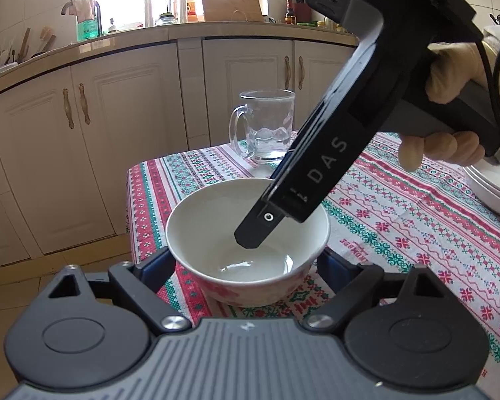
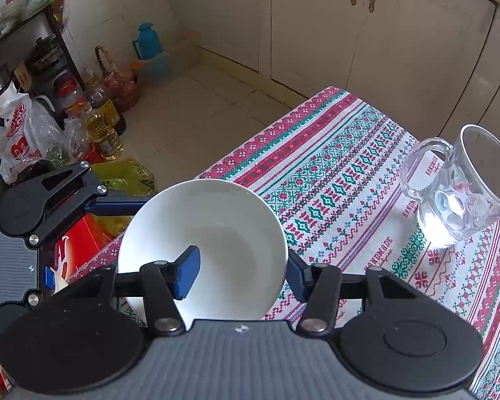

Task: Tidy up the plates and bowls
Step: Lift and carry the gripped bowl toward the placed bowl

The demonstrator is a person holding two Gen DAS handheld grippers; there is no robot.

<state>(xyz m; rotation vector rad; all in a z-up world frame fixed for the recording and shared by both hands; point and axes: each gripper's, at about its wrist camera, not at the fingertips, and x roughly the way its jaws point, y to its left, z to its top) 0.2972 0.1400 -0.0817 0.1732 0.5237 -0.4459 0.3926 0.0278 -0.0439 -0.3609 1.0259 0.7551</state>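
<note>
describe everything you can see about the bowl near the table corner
The bowl is round and deep, glossy white inside and empty, with a pink floral pattern outside; it looks ceramic. It stands upright on the patterned tablecloth near the table's corner. The right gripper straddles its wall, one blue pad inside and one outside; contact isn't certain. The left gripper has a finger on each side of it, apparently not pressing. A glass mug stands apart from it.

Table w/ patterned cloth (image 2: pixel 343 166): bowl (image 2: pixel 216 220), glass mug (image 2: pixel 456 193), prob. plates (image 1: pixel 490 190).
</note>
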